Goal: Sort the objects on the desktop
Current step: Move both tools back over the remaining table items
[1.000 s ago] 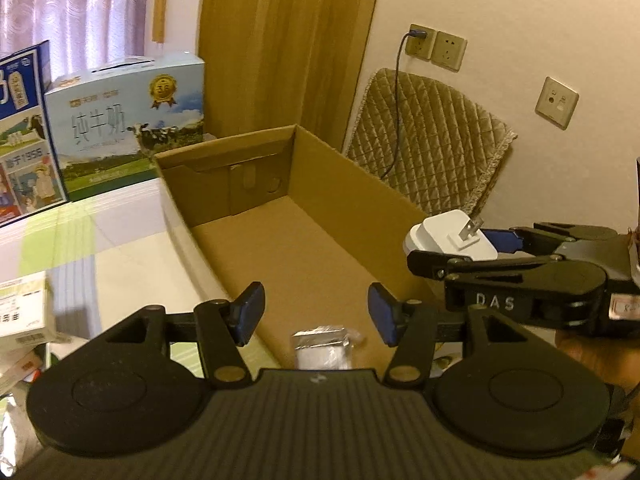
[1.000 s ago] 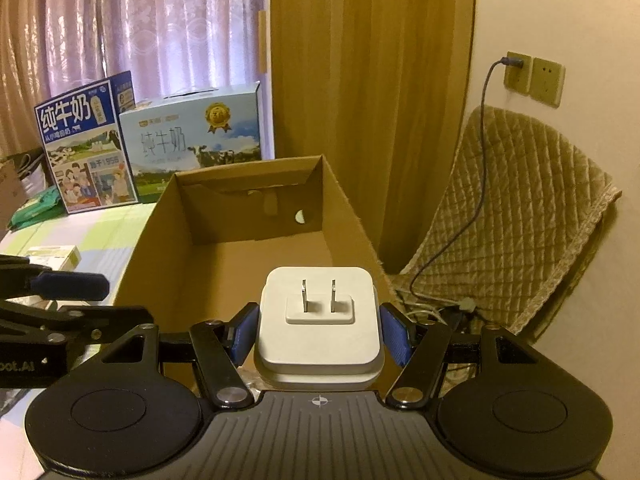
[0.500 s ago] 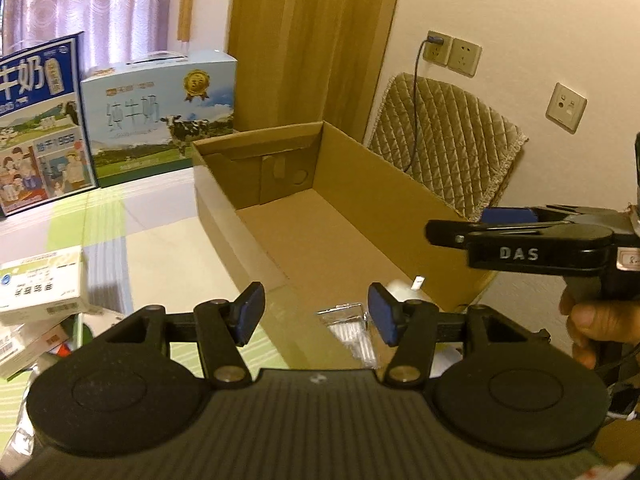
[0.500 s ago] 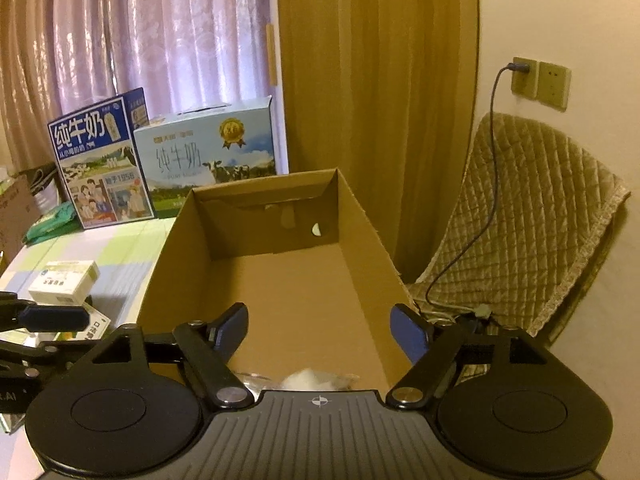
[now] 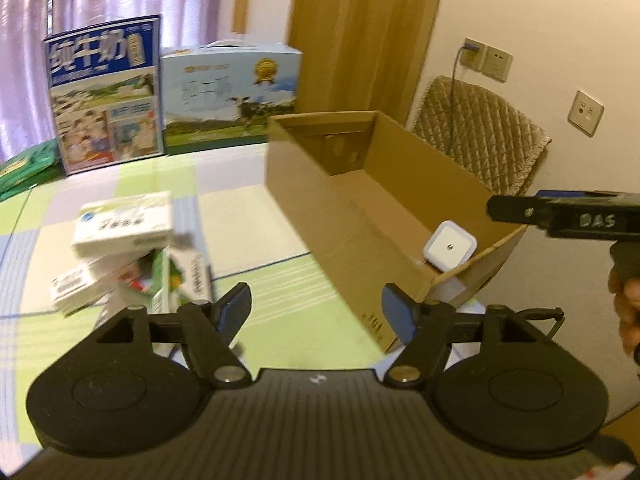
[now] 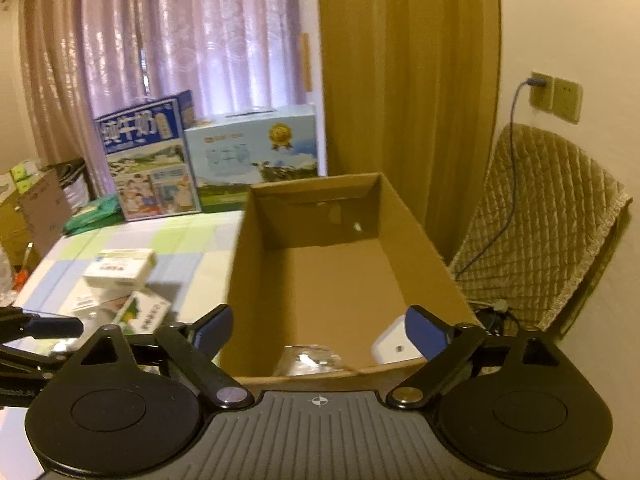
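A white plug adapter (image 5: 450, 247) leans in the near right corner of the open cardboard box (image 5: 304, 208); in the right wrist view the adapter (image 6: 394, 345) shows beside a clear plastic packet (image 6: 308, 362) on the box (image 6: 256, 280) floor. My right gripper (image 6: 320, 330) hangs open above the box's near end, empty. My left gripper (image 5: 316, 312) is open and empty over the table, left of the box. A pile of small white and green cartons (image 5: 128, 248) lies on the table to its left, the same cartons (image 6: 120, 280) seen from the right wrist.
Two large milk cartons (image 5: 176, 92) stand at the table's far edge by a curtain. A quilted chair back (image 6: 548, 224) with a charging cable stands right of the box. The right gripper's side (image 5: 568, 216) and a hand (image 5: 628, 312) show at right.
My right gripper opened and let go of the white adapter, which now rests inside the box. The left gripper swung left and back, bringing the pile of cartons into view.
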A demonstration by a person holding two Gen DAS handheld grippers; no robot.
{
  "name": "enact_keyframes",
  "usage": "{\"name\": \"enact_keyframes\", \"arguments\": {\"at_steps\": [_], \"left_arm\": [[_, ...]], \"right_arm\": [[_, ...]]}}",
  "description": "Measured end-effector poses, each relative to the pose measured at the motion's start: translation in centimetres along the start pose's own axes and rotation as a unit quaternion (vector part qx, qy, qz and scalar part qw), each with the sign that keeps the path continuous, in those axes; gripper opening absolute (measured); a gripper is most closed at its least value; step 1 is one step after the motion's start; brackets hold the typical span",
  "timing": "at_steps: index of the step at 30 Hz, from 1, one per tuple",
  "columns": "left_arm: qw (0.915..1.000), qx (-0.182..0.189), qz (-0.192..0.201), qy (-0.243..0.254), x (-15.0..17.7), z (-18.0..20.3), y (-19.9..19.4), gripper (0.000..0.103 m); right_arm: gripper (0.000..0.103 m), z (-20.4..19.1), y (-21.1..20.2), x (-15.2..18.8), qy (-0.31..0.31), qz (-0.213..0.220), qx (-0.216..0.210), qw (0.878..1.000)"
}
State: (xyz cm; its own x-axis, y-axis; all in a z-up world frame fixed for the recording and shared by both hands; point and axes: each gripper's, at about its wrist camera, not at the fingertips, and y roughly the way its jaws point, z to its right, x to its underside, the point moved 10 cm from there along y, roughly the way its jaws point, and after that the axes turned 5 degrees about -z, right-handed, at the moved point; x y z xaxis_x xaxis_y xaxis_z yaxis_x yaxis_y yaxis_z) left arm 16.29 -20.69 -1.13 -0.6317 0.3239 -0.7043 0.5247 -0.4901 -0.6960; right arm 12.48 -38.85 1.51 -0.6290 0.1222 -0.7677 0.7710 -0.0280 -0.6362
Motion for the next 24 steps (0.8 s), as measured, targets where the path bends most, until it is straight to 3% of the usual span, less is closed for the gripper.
{"name": "enact_keyframes", "arguments": {"at_steps": [3, 12, 20, 24], "left_arm": [[1.0000, -0.008, 0.004, -0.004, 1.2, -1.4, -1.7, 0.079], [0.9987, -0.050, 0.011, 0.005, 5.1, -7.2, -7.0, 0.099], [0.9955, -0.094, -0.005, 0.017, 7.7, -12.3, -9.0, 0.102], [0.9963, -0.084, -0.014, 0.012, 8.6, -13.7, -8.9, 0.101]], "right_arm": [[0.101, -2.1, -0.9, 0.0, -0.010, 0.009, -0.009, 1.000], [0.101, -9.9, -1.3, 1.3, -0.043, 0.001, -0.066, 0.997], [0.101, -15.6, 1.3, 4.1, -0.060, -0.036, -0.102, 0.992], [0.101, -16.9, 2.5, 5.5, -0.065, -0.052, -0.109, 0.991]]}}
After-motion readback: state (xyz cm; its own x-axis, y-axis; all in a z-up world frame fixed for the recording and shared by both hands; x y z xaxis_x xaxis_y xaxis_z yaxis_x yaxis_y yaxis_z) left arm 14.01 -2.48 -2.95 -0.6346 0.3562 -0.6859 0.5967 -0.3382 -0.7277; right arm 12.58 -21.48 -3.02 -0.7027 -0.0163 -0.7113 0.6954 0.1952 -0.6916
